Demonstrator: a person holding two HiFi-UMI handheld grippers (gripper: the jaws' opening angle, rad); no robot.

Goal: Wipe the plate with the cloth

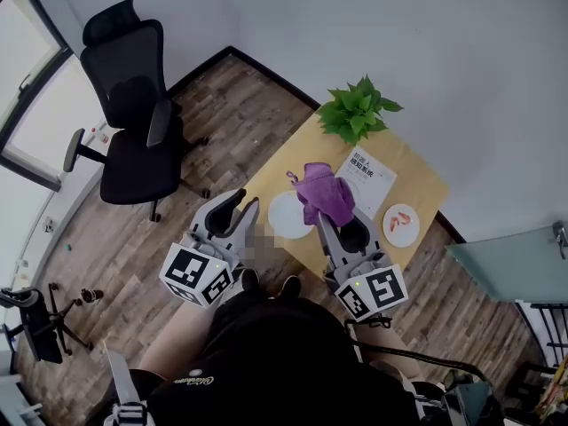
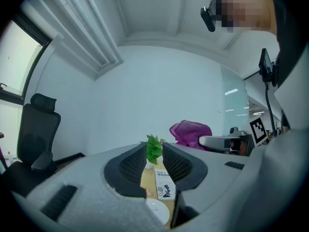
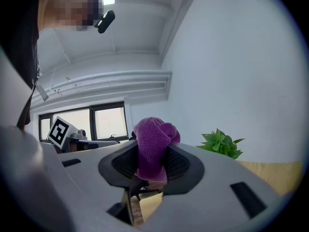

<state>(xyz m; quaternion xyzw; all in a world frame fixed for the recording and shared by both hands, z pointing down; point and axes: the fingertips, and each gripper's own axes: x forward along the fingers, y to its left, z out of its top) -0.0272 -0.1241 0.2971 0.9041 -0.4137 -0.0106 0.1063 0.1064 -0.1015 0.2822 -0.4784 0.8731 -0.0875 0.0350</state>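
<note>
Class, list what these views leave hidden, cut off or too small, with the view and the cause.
Head view: print on the white card, too small to read.
Head view: white plate's right edge, behind the purple cloth.
Head view: orange bits on the small dish, too small to identify.

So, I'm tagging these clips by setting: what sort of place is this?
Probably an office or lab room: a black swivel office chair on wood flooring, and a small wooden table with a potted plant.
</note>
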